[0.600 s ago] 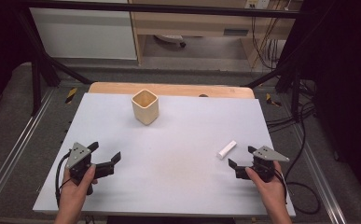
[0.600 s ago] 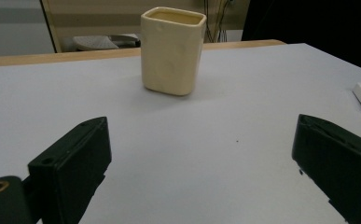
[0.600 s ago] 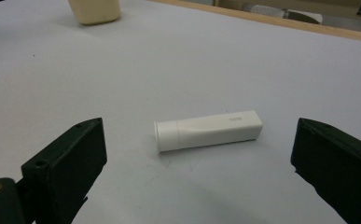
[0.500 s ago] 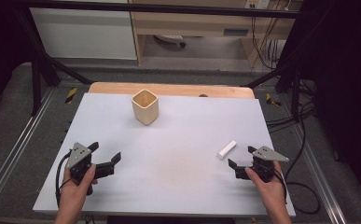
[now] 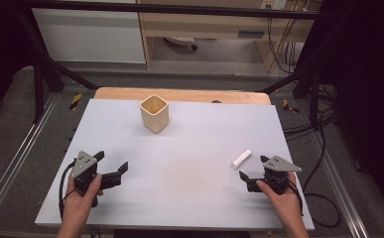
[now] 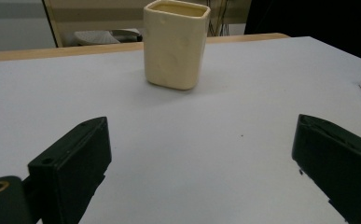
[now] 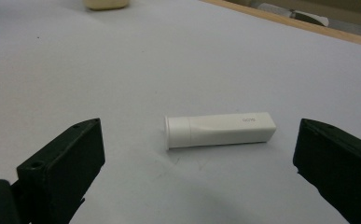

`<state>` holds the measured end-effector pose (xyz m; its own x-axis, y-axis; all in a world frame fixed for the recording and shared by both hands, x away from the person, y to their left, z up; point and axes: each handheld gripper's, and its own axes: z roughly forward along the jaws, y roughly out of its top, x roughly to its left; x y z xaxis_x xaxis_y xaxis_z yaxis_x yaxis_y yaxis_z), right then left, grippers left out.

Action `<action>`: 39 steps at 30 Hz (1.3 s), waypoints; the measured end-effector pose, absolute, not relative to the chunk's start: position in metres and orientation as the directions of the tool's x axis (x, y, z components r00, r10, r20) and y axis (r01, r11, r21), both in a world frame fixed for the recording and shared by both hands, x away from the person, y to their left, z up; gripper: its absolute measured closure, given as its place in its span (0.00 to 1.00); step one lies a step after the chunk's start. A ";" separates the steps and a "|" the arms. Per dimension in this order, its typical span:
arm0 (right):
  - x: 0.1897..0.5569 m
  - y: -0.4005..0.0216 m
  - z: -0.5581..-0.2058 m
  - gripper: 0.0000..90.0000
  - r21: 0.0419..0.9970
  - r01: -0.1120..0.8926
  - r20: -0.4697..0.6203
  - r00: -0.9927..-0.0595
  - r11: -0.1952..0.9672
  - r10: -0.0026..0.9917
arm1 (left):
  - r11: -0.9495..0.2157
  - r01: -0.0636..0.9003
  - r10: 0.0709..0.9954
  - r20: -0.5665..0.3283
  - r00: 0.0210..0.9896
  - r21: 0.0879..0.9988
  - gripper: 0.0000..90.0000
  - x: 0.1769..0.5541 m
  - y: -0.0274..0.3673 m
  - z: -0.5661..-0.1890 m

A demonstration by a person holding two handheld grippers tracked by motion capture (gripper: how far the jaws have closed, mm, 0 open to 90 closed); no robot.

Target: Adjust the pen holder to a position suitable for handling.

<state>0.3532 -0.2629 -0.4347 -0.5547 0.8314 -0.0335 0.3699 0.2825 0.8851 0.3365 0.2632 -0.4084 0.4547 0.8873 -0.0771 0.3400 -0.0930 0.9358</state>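
A cream square cup [image 5: 154, 113] stands upright at the back middle of the white table [image 5: 189, 148]; the left gripper view has the cup [image 6: 175, 44] straight ahead. A small white tube [image 5: 241, 158] lies flat at the right, and in the right gripper view the tube [image 7: 219, 130] lies crosswise a little ahead of the jaws. My left gripper [image 5: 111, 163] rests near the front left, open, with nothing between its jaws. My right gripper [image 5: 253, 167] sits near the front right, just behind the tube, open and apart from it.
A wooden board edge [image 5: 179, 94] runs along the back of the table. Metal frame rails [image 5: 11, 163] flank both sides and cables [image 5: 313, 129] lie on the floor at the right. A white cabinet [image 5: 90, 34] stands beyond the table.
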 end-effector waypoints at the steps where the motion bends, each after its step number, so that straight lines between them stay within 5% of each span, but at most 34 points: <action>1: 0.353 -0.262 -0.435 0.03 0.884 0.372 -0.033 -0.557 0.284 0.830 | -0.093 0.341 0.887 -0.077 0.455 0.935 0.05 0.337 0.263 -0.409; 23: 0.418 -0.258 -0.430 0.03 0.839 0.434 0.011 -0.617 0.328 0.787 | -0.104 0.350 0.891 -0.069 0.448 0.931 0.05 0.337 0.264 -0.410; 39: 0.424 -0.260 -0.445 0.02 0.819 0.454 0.016 -0.628 0.350 0.778 | -0.117 0.356 0.887 -0.064 0.457 0.927 0.05 0.338 0.262 -0.411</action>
<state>0.4245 -0.2596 -0.4453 -0.6284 0.7777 0.0160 0.4543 0.3503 0.8191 0.3375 0.2617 -0.4110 0.4571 0.8871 -0.0641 0.3563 -0.1166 0.9271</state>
